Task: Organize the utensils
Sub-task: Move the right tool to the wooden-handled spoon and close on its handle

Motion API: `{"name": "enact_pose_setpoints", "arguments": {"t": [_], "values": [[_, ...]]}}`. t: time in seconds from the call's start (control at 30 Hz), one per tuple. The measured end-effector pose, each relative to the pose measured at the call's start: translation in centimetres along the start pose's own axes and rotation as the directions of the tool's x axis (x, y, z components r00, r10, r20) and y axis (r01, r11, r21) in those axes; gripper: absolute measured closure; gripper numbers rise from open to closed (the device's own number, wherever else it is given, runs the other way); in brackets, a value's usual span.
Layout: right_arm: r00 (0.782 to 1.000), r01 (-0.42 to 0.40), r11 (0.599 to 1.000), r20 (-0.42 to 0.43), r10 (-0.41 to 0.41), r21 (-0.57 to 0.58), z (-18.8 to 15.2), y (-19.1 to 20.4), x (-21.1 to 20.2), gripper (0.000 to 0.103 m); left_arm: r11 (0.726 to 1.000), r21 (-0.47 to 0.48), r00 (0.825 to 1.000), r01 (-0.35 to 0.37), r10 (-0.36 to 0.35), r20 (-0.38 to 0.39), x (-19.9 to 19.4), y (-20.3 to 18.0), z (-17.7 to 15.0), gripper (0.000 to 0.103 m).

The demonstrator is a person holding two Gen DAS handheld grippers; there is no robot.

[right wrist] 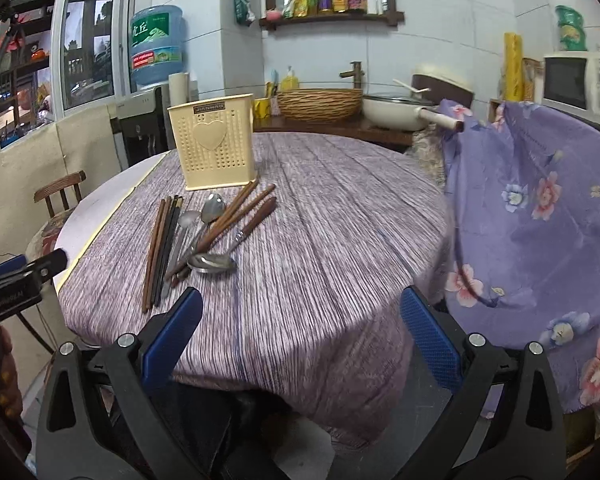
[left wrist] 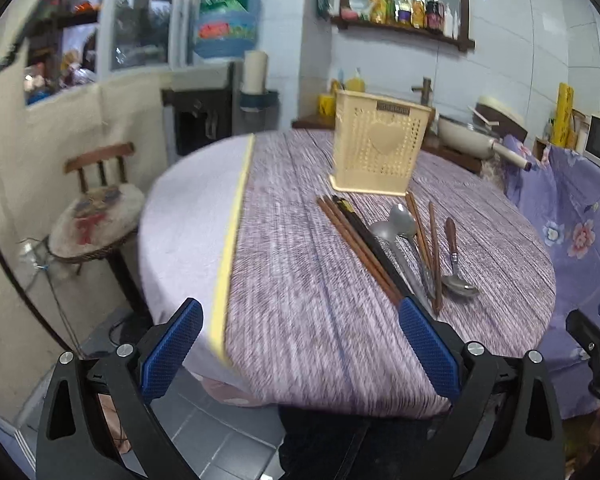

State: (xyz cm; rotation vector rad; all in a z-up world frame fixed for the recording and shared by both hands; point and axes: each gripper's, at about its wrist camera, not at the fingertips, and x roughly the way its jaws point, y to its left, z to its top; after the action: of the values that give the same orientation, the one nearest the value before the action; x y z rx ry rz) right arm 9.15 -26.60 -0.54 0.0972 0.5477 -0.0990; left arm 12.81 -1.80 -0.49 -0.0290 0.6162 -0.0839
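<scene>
Brown and black chopsticks (right wrist: 161, 246), two plain steel spoons (right wrist: 204, 216) and a wooden-handled spoon (right wrist: 236, 240) lie in a loose fan on the round desk (right wrist: 320, 220), under a purple streaked cloth, just in front of an upright cream perforated utensil holder (right wrist: 213, 142) with a heart on its face. The left gripper (left wrist: 300, 352) and right gripper (right wrist: 300, 344) hover at the near edge, fingers spread wide and holding nothing
</scene>
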Motion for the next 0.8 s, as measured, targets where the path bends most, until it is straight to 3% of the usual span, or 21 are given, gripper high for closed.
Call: {"name": "enact_pose_setpoints", "arguments": {"t": [0.1, 0.2, 0.27, 0.47, 0.8], "values": [[0.999, -0.018, 1.0, -0.035, 0.018, 0.0, 1.9, 0.0, 2.4, 0.005, 1.0, 0.014, 0.997, 0.015, -0.014, -0.071, 2.7, -0.1, 2.1, 0.021], [0.996, -0.027, 1.0, -0.09, 0.028, 0.015, 3.9, -0.1, 5.2, 0.013, 1.0, -0.008, 0.987, 0.03, -0.031, -0.161, 5.4, 0.5, 3.8, 0.034], [0.992, -0.039, 0.999, -0.122, 0.043, 0.035, 5.0, -0.2, 6.8, 0.022, 0.998, -0.041, 0.98, 0.041, -0.048, -0.194, 6.8, 0.9, 4.7, 0.035], [0.96, -0.085, 0.987, -0.252, 0.119, 0.138, 7.2, 0.4, 12.8, 0.037, 0.997, -0.07, 0.967, 0.018, -0.035, -0.252, 9.9, 0.8, 7.0, 0.039], [0.913, -0.058, 0.98, -0.387, 0.128, 0.189, 9.0, 2.2, 19.9, 0.064, 0.998, -0.068, 0.948, -0.012, -0.01, -0.318, 13.5, 0.9, 8.7, 0.047]]}}
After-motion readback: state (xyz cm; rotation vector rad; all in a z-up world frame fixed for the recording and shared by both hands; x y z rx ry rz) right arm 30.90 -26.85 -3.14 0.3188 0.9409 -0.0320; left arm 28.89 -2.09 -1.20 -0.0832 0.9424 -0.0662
